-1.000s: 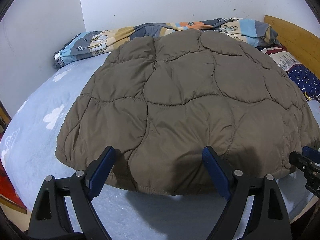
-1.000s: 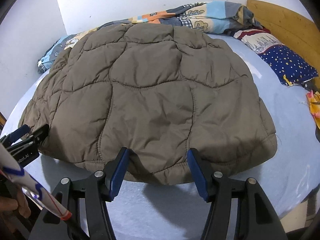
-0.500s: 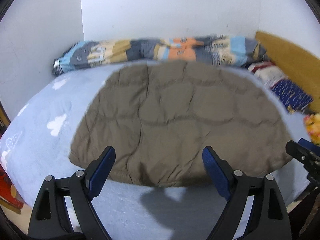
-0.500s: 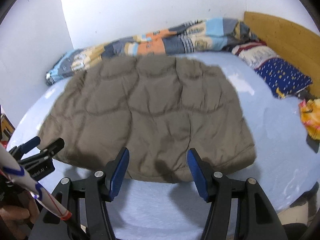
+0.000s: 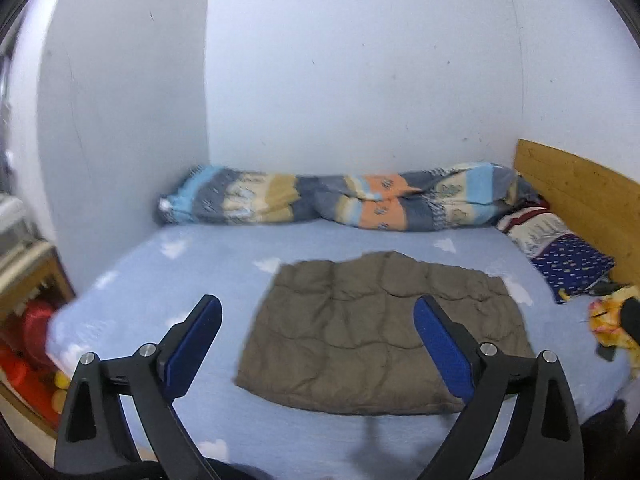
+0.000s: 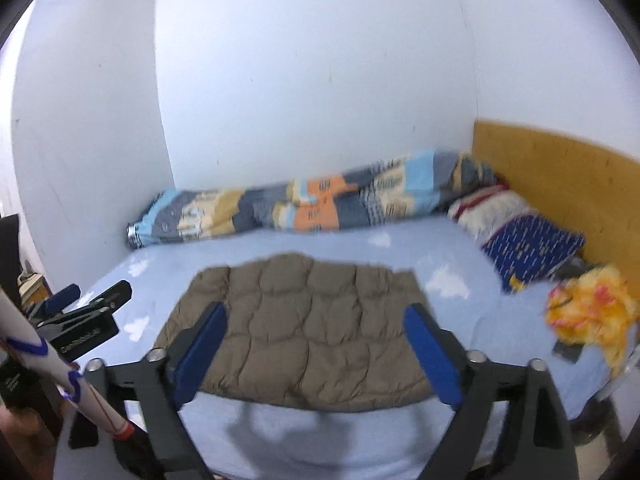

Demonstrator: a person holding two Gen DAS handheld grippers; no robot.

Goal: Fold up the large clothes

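Lying folded flat mid-bed, quilted brown jacket — soft, puffy, light, likely springy; best pinched at hem corners — left gripper and right gripper just spread wide, empty.

Bed with a cloud-print sheet.
Folded brown quilted jacket at centre; rolled duvet behind; pillows at right.
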